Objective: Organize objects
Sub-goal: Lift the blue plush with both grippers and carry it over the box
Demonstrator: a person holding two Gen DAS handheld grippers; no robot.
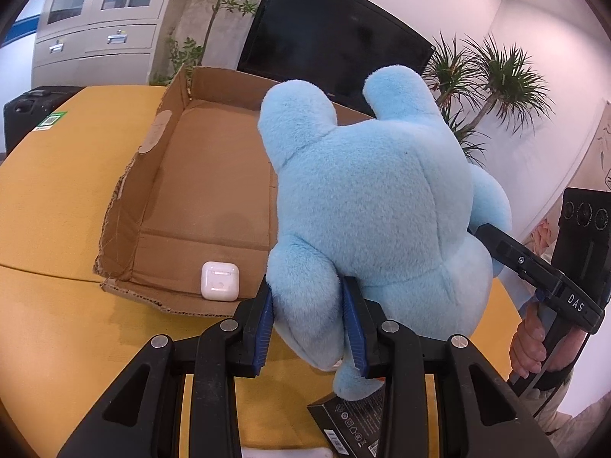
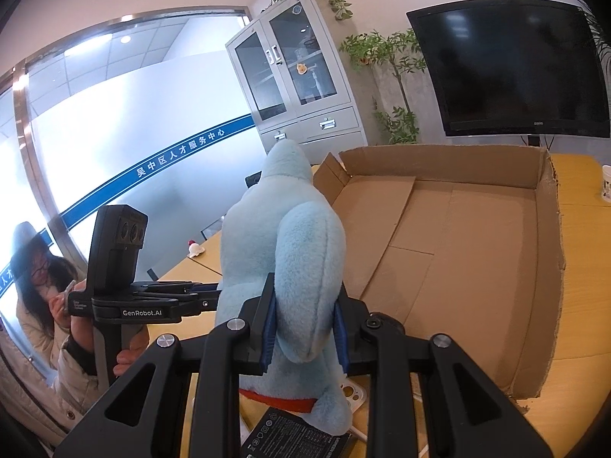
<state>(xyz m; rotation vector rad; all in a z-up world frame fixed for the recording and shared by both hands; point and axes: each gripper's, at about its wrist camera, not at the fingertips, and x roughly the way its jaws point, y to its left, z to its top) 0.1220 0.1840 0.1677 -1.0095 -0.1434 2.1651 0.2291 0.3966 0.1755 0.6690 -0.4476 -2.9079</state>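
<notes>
A big light-blue plush toy (image 1: 366, 206) hangs above the yellow table (image 1: 49, 191), held from both sides. My left gripper (image 1: 311, 328) is shut on one of its limbs. My right gripper (image 2: 303, 324) is shut on another limb of the plush toy (image 2: 282, 236); it also shows in the left wrist view as a black arm (image 1: 534, 267) at the toy's right side. The open cardboard box (image 1: 160, 198) lies on the table just beyond the toy, with a white earbud case (image 1: 220, 280) inside near its front edge. The toy hides the box's right part.
A black flat packet (image 1: 343, 423) lies on the table under the toy, beside a white phone case (image 2: 353, 393). A white cup (image 2: 605, 183) stands right of the box (image 2: 550, 229). A person (image 2: 42, 286) sits at the left. A TV (image 2: 508, 65), cabinet and plants stand behind.
</notes>
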